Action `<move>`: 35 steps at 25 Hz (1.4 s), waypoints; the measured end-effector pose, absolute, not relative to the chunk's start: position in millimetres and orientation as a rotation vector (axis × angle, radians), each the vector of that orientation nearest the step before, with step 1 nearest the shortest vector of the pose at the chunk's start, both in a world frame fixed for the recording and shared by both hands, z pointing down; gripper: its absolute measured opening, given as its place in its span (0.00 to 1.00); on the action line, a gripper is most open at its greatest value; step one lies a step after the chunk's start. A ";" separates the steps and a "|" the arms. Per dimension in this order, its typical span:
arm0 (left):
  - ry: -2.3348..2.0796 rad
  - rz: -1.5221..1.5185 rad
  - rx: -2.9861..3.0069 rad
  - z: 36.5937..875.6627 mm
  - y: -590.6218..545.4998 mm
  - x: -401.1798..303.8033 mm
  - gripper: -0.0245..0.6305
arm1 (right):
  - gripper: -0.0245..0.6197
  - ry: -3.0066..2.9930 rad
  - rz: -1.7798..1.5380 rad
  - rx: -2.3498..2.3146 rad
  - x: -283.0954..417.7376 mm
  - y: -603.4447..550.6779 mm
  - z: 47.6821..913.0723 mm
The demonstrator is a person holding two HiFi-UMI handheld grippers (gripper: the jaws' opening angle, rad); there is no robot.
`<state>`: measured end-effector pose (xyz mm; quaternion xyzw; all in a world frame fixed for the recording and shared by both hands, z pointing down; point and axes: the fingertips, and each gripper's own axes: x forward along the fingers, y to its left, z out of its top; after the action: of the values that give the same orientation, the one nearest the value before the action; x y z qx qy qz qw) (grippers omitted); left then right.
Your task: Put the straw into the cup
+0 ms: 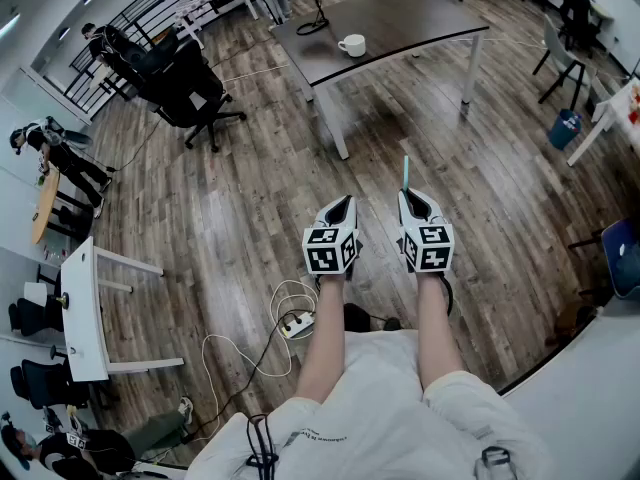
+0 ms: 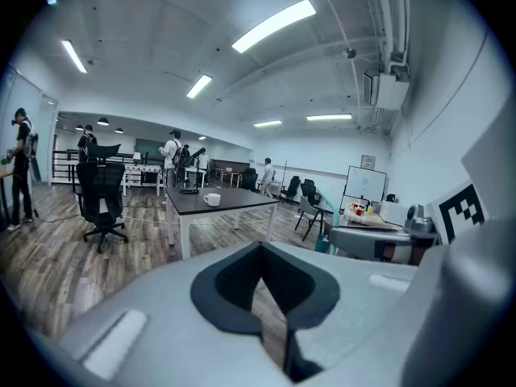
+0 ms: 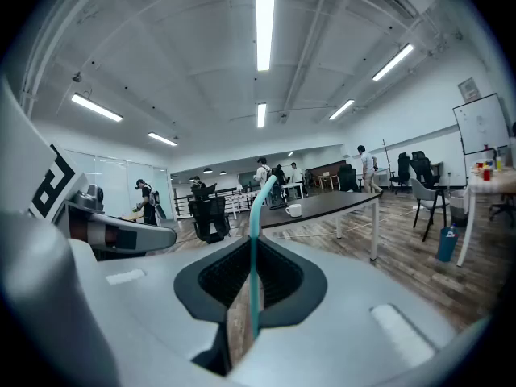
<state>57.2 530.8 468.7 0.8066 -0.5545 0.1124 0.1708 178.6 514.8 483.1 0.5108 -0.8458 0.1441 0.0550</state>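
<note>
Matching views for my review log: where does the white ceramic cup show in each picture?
Head view: white ceramic cup top centre, on the dark rectangular table.
Left gripper view: cup left of centre, on that table.
Right gripper view: cup just right of the teal straw.
Shared landmark: the dark table.

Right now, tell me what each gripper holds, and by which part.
The right gripper clamps the teal straw by its lower part, top sticking out. The left gripper holds nothing.
</note>
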 end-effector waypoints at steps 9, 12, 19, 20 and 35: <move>-1.600 0.233 2.210 495.0 483.1 33.8 0.04 | 0.11 -2.548 0.433 1.481 168.5 473.5 509.7; -1.594 0.206 2.199 495.8 446.2 29.7 0.04 | 0.11 -2.543 0.426 1.460 162.5 440.2 509.1; -1.561 0.272 2.270 484.0 350.1 22.9 0.04 | 0.11 -2.559 0.495 1.456 148.3 346.1 502.9; -1.554 0.276 2.277 481.8 334.1 19.9 0.04 | 0.11 -2.559 0.503 1.450 144.7 330.1 501.9; -1.338 0.327 2.334 492.7 137.4 -19.0 0.04 | 0.11 -2.519 0.580 1.511 93.0 148.6 504.6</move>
<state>-19.0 137.4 492.7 0.8412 -0.4824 0.1177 0.2140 93.0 148.6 504.6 0.5034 -0.8390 0.1931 0.0734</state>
